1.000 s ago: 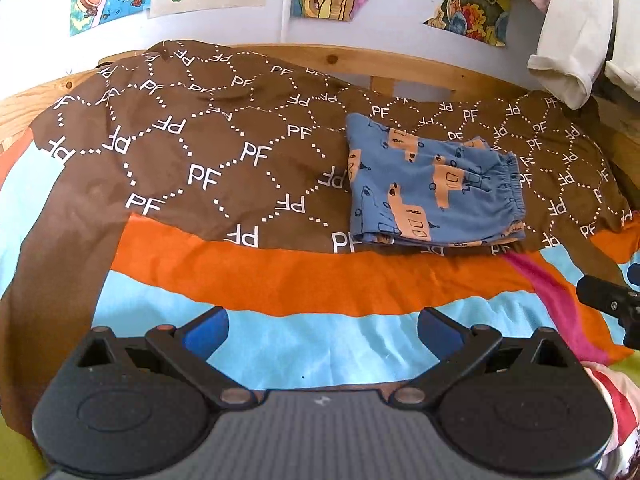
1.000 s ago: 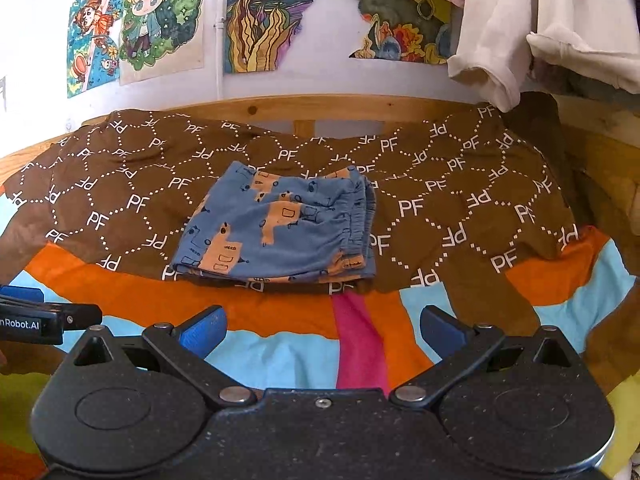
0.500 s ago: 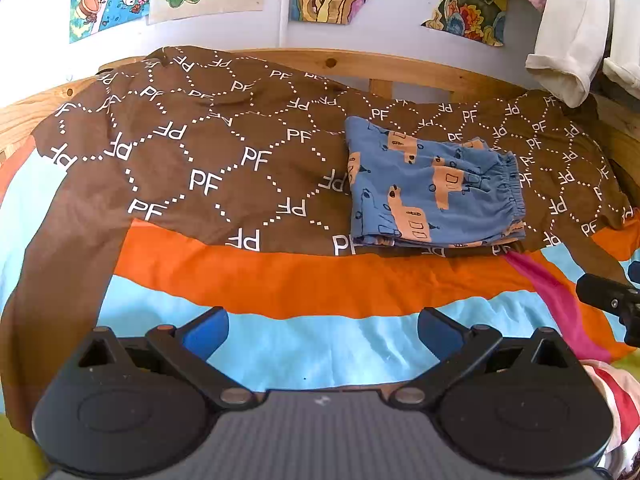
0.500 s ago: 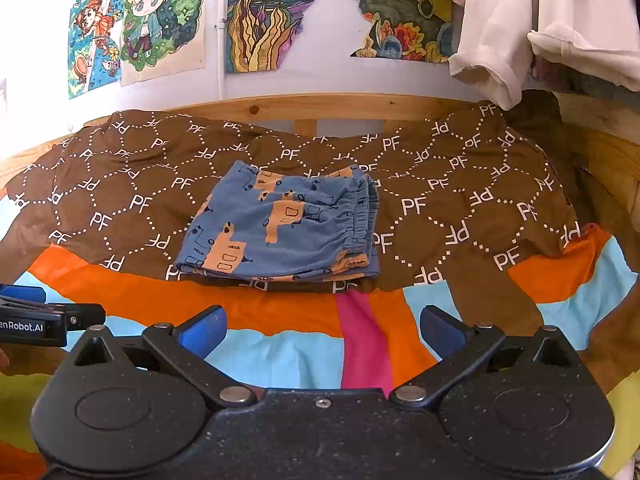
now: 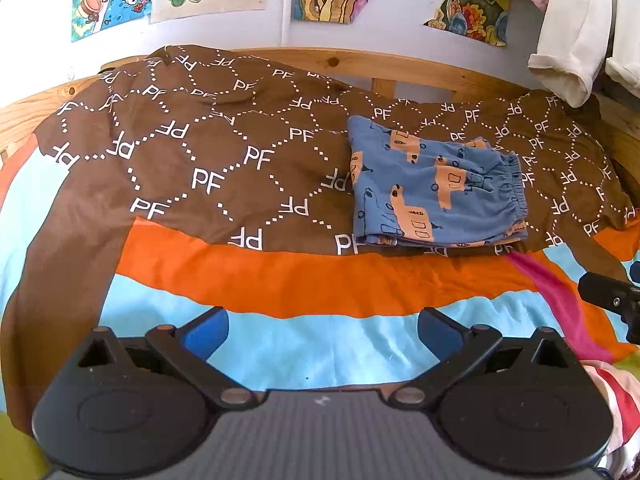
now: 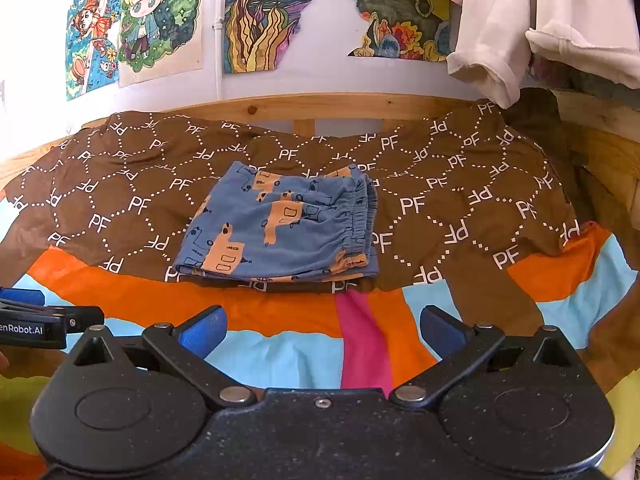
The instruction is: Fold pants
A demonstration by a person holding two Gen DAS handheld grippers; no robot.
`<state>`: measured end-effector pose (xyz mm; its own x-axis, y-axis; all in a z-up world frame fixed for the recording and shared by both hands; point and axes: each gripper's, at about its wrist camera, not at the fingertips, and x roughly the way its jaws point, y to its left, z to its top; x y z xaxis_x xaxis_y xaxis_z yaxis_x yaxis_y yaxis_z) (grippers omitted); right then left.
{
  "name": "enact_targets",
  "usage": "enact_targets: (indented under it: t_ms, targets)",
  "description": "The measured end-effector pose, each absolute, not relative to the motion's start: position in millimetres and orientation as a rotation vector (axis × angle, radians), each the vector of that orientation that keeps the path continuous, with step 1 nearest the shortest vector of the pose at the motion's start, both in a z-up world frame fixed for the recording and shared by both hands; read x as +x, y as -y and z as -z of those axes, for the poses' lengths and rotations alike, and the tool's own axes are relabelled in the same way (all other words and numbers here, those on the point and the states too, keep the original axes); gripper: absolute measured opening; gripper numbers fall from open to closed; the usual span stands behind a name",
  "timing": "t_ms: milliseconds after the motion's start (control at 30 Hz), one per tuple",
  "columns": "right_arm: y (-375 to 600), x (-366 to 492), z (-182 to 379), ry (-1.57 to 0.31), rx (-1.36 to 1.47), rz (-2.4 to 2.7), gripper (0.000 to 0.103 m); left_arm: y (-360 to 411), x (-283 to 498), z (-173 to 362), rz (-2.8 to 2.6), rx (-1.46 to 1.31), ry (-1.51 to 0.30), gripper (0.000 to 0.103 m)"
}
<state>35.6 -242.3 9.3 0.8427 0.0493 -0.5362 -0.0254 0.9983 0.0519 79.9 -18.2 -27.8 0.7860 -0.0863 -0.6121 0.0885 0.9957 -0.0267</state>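
Observation:
Blue pants [image 5: 432, 188] with orange vehicle prints lie folded into a compact rectangle on the brown "PF" blanket [image 5: 208, 160], elastic waistband to the right. They show centrally in the right wrist view [image 6: 280, 228]. My left gripper [image 5: 322, 332] is open and empty, held back over the light blue stripe, well short of the pants and to their left. My right gripper [image 6: 322, 332] is open and empty, over the striped cover just in front of the pants. Each gripper's tip shows at the edge of the other's view.
The bed has a striped orange, blue and pink cover [image 6: 360, 344] and a wooden frame [image 6: 320, 108] at the back and right. White and pink clothes [image 6: 520, 28] hang at the upper right. Posters [image 6: 260, 12] cover the wall.
Both grippers have drawn back and tilted slightly, so the pants sit a little lower in each view. The pants have not moved. Both grippers stay open.

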Motion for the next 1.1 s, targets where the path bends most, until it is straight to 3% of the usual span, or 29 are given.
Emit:
enact_targets:
  t_ms: [1100]
  targets:
    - [241.8, 36.3, -8.3, -0.574, 0.05, -0.039, 0.102, 17.2, 80.4, 23.7, 0.072, 0.003, -0.673, 0.103]
